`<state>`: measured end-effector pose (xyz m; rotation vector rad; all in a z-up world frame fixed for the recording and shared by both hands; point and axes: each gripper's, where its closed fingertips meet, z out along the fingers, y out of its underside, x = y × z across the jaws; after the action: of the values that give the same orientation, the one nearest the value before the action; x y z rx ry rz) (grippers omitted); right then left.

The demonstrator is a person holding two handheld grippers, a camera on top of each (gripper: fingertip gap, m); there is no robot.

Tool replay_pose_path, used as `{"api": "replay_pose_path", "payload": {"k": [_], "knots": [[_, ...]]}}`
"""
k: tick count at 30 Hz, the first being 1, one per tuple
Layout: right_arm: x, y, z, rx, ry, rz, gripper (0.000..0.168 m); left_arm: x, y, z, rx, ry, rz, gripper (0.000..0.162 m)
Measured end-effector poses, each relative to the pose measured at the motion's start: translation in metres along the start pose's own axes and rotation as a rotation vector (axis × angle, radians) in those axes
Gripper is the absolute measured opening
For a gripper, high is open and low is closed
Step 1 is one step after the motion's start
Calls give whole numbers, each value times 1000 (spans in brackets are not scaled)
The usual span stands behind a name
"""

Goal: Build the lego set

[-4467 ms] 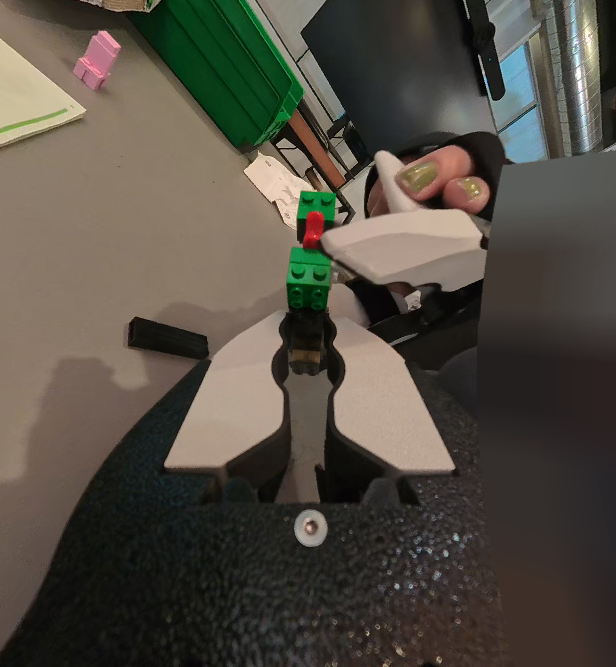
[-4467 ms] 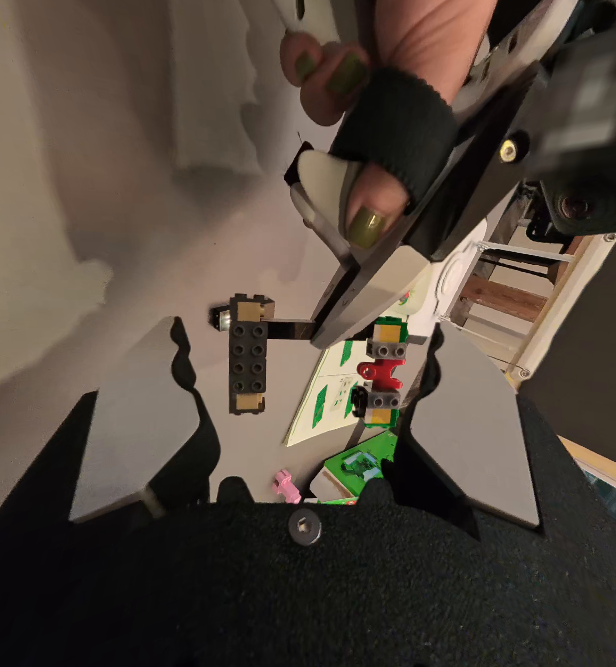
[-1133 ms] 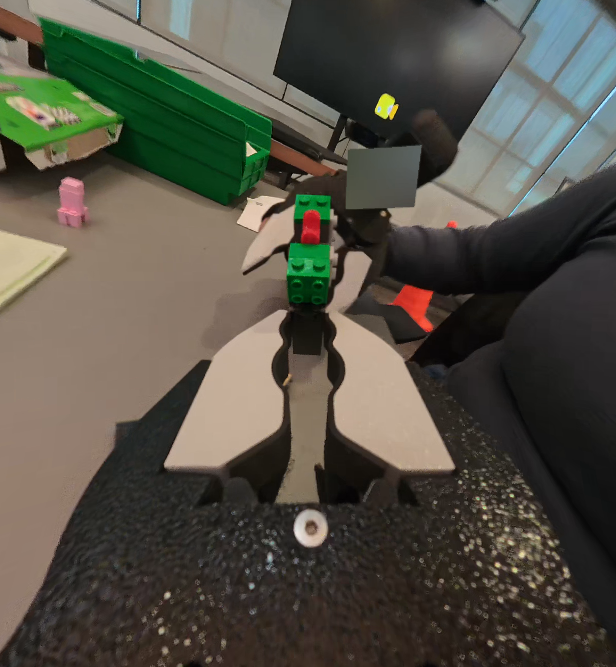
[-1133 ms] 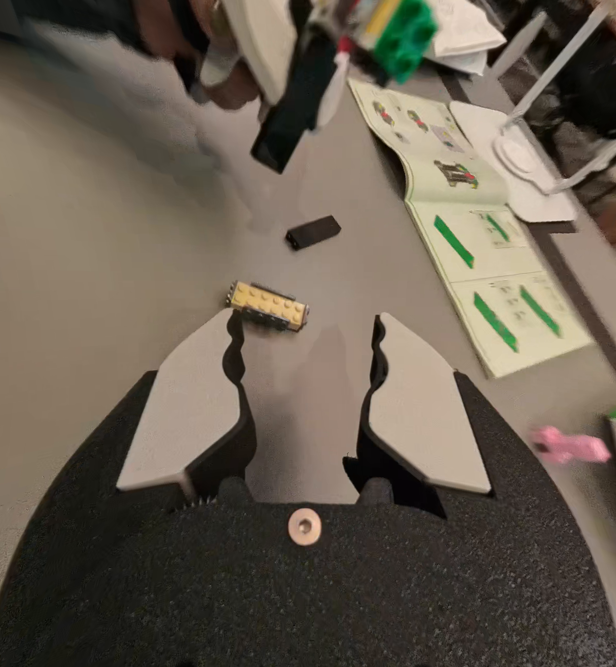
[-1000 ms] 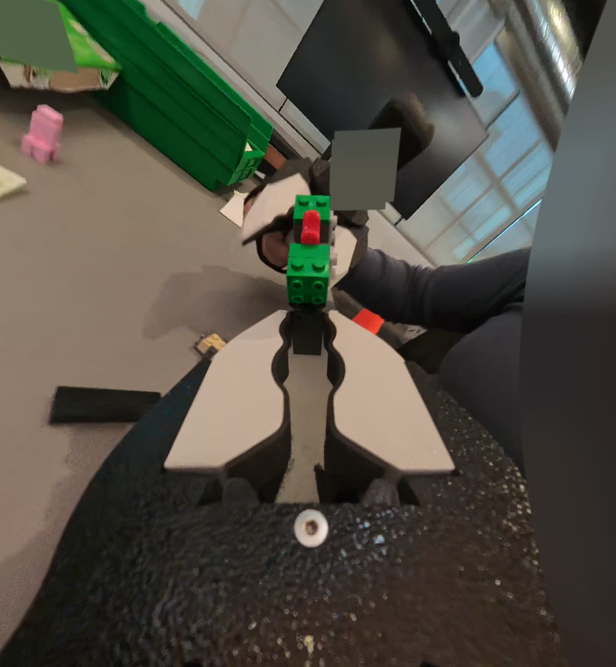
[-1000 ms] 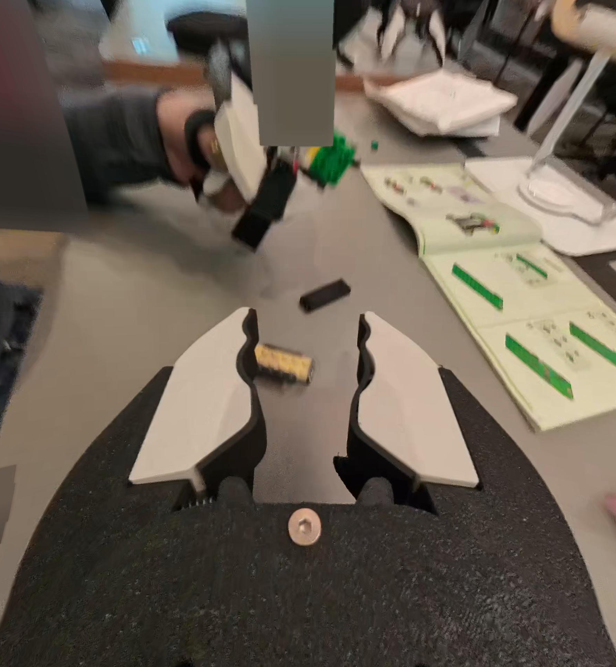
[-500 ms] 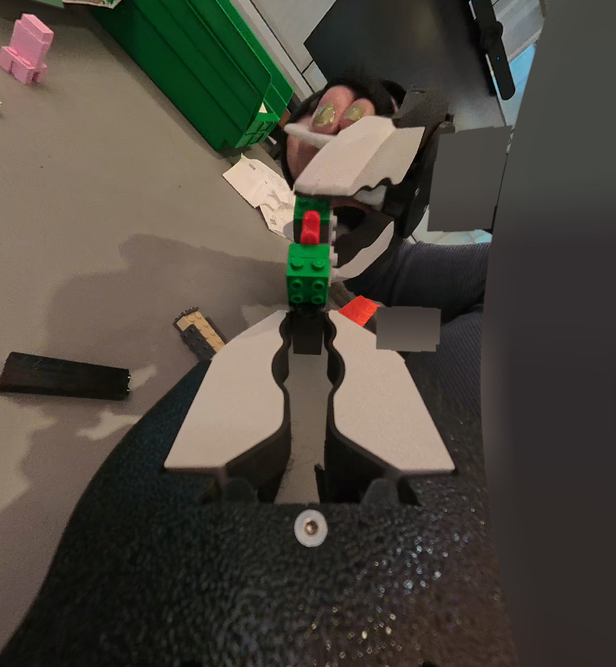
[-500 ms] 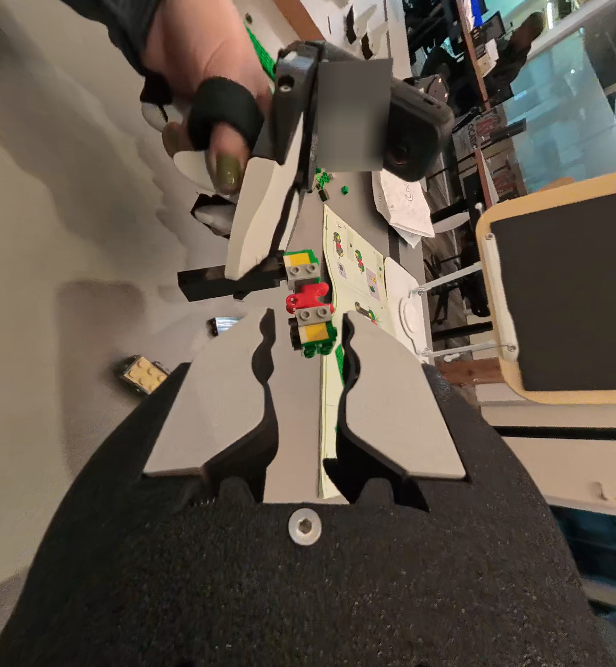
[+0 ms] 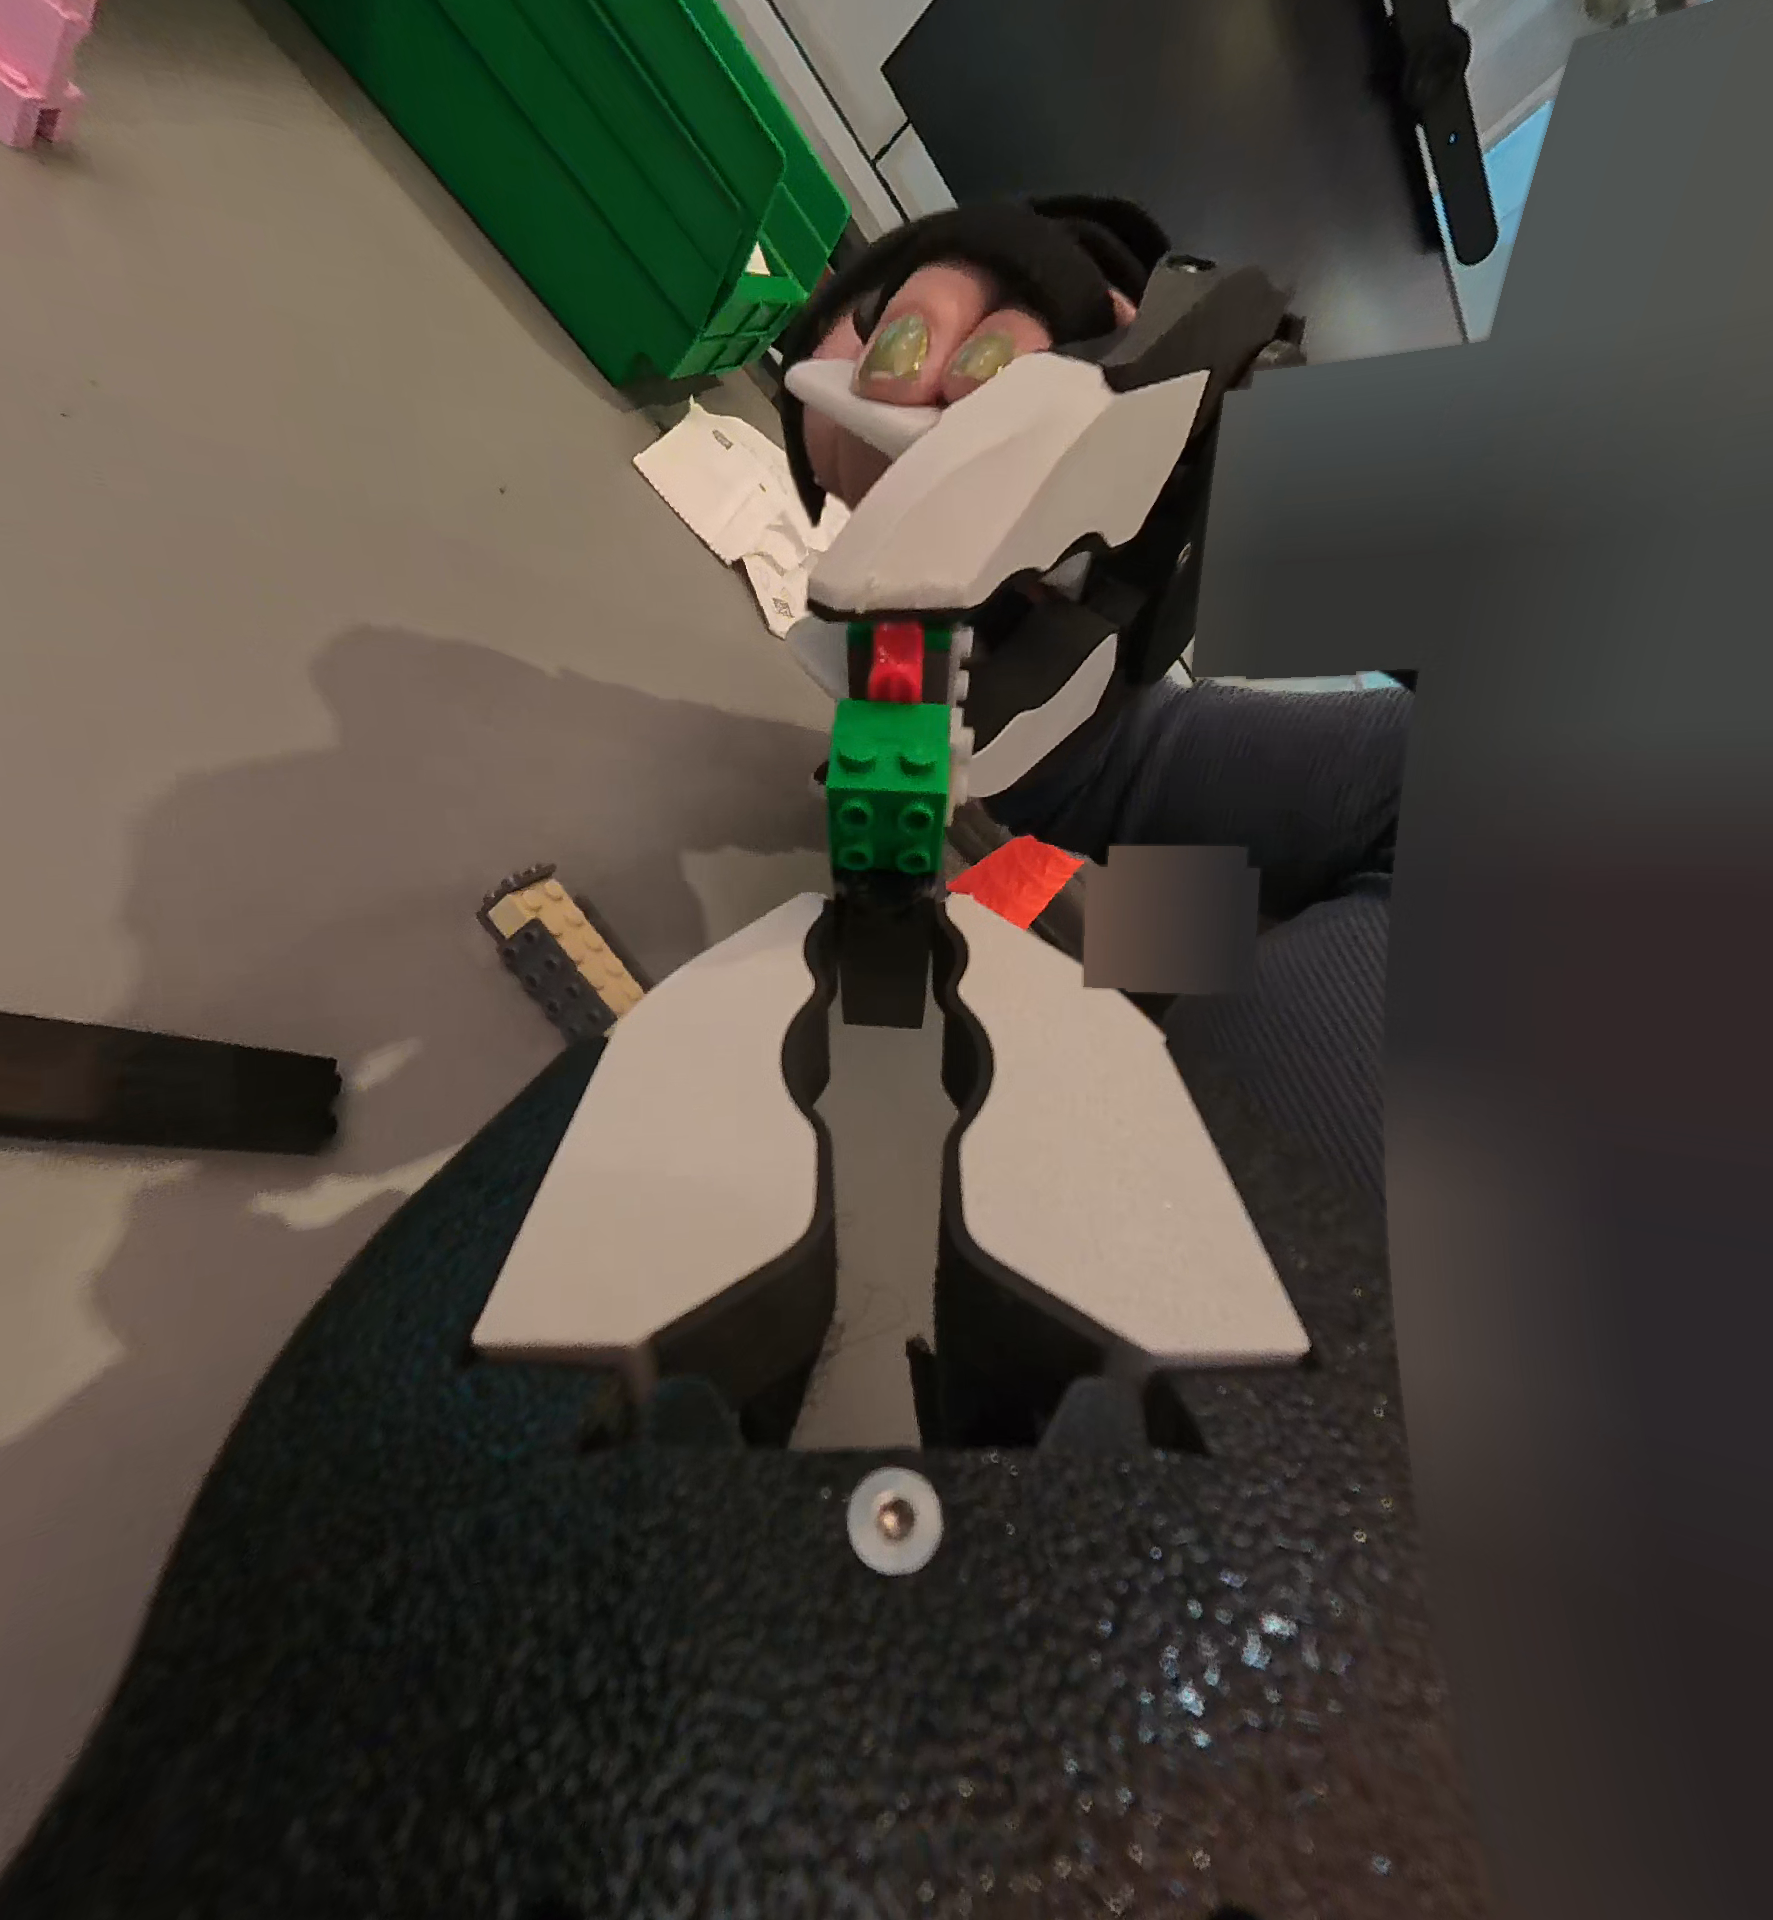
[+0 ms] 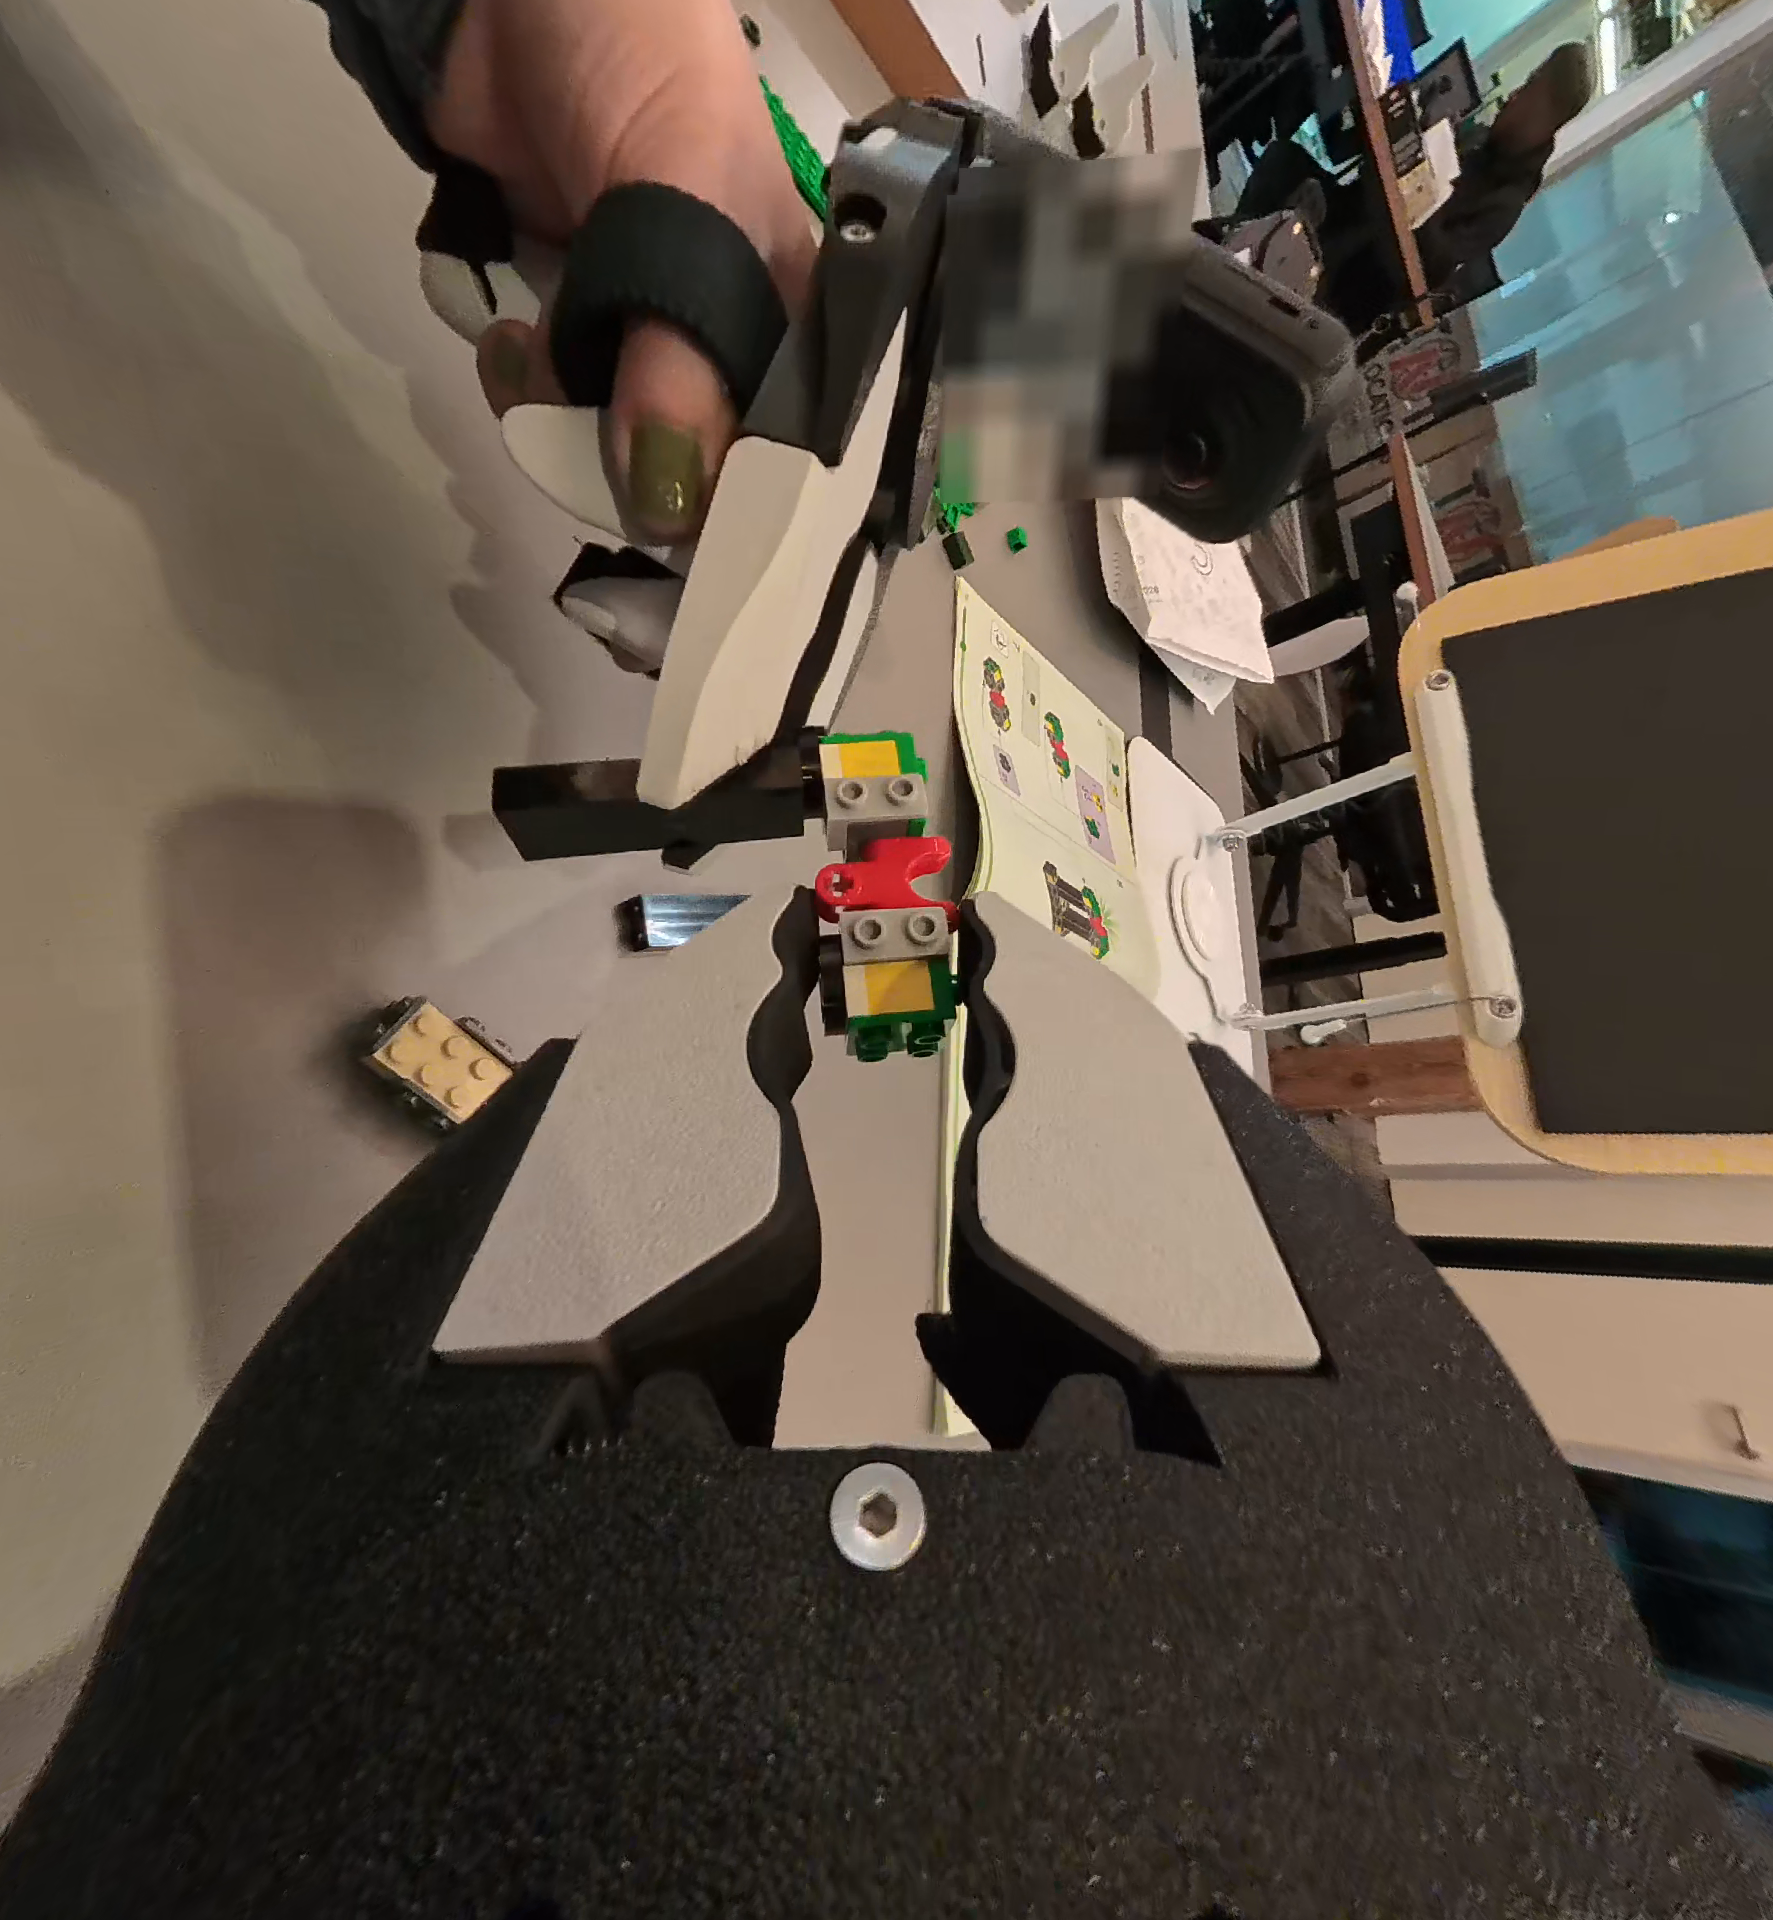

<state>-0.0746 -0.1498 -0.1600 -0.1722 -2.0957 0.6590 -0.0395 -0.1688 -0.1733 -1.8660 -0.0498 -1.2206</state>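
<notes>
- The build looked only partly done: a small assembly (image 10: 887, 904) of green, yellow, grey and red bricks on a black bar was together and held in the air above the grey surface (image 9: 238, 520).
- Much seemed left. A tan-and-black piece (image 10: 435, 1060), a long black brick (image 9: 129, 1081) and a pink model (image 9: 9, 62) lay loose on the surface, and the open instruction booklet (image 10: 1048, 790) lay beyond.
- The left gripper (image 9: 882, 925) had its fingers (image 9: 695, 1122) drawn close and clamped on the black bar (image 9: 882, 977) at the assembly's base.
- The right gripper (image 10: 887, 987) had its fingers (image 10: 653, 1122) narrowed around the assembly's far green-and-yellow end (image 10: 892, 997); they flanked it closely, but I could not tell whether they were touching or gripping it.
- The red clip (image 10: 887, 868) sat in the middle between the 2 grey bricks.
</notes>
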Motion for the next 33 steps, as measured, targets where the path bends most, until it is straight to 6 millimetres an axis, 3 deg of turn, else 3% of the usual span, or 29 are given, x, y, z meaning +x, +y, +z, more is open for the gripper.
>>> {"api": "replay_pose_path", "payload": {"k": [1,9,16,20,24,28,31,33], "knots": [[0,1,0,5,7,7,25,-1,0,0,5,2,-7,16],[-3,7,3,60,60,103,25,-6,-3,-1,64,23,-54,19],[-1,16,8,74,98,208,25,-15,-5,-7,119,-4,-57,43],[3,23,10,100,89,333,25,-17,-7,-20,198,-52,19,53],[0,28,12,122,6,484,25,-15,-12,-40,284,-149,246,70],[-5,28,15,138,-77,568,25,-23,-15,-50,252,-454,688,101],[-10,22,17,140,-120,568,25,-24,-11,-40,142,-549,882,123],[-12,17,18,138,-138,553,25,-19,-8,-30,95,-516,941,122]]}}
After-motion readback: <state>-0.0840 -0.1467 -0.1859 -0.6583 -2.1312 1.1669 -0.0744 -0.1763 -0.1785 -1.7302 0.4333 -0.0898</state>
